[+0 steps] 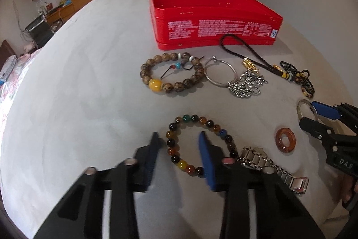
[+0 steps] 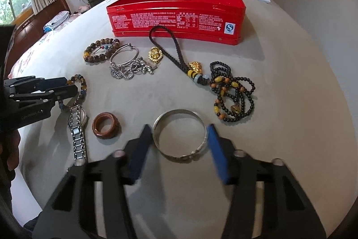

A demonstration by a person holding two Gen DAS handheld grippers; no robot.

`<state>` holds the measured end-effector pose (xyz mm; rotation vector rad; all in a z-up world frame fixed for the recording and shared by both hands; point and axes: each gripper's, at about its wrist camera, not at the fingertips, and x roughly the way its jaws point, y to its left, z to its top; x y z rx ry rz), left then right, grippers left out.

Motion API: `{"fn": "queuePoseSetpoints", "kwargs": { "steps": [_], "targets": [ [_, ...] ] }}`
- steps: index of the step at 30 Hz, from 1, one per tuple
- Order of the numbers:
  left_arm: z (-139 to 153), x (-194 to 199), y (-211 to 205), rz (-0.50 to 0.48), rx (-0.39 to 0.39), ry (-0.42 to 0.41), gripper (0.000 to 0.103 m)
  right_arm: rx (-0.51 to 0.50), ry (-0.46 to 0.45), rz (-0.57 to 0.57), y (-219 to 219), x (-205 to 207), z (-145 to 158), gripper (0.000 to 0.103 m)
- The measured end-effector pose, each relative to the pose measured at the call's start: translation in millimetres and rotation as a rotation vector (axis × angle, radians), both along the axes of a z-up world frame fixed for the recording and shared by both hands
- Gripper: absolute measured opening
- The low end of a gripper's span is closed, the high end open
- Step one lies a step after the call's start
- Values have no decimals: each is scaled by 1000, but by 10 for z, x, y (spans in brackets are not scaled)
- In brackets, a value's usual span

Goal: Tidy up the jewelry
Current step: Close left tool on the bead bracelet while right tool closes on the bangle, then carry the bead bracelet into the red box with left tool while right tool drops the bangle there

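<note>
Left gripper, jaws apart, straddles the bead bracelet, hiding its near beads; right gripper, jaws apart, flanks the silver bangle near the wristwatch.

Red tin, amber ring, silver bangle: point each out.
red tin [image 2: 176, 21], right wrist view, on its printed front wall.
amber ring [image 2: 98, 124], right wrist view, on its left rim.
silver bangle [image 2: 179, 113], right wrist view, on its far rim, between the open right gripper [image 2: 177, 131] fingers.

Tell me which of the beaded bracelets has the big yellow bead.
The brown wooden-bead bracelet lying near the red tin. It carries one large yellow bead on its near side; the multicoloured glossy bracelet under the left gripper has only small, similar-sized beads.
</note>
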<state>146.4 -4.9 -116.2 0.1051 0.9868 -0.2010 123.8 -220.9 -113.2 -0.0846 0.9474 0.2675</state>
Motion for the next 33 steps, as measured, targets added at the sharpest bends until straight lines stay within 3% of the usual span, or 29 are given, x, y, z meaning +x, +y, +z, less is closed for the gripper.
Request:
{"fn": "queuePoseSetpoints", "kwargs": {
  "steps": [2, 4, 13, 33],
  "targets": [
    [11, -6, -3, -11, -21, 8, 7, 8, 2, 4, -12, -4, 2, 48],
    [17, -4, 26, -17, -59, 20, 7, 16, 3, 6, -11, -15, 19, 48],
    [133, -95, 7, -14, -79, 2, 7, 45, -17, 16, -6, -98, 154, 48],
    [911, -152, 35, -35, -75, -149, 7, 82, -65, 57, 14, -148, 582, 48]
  ]
}}
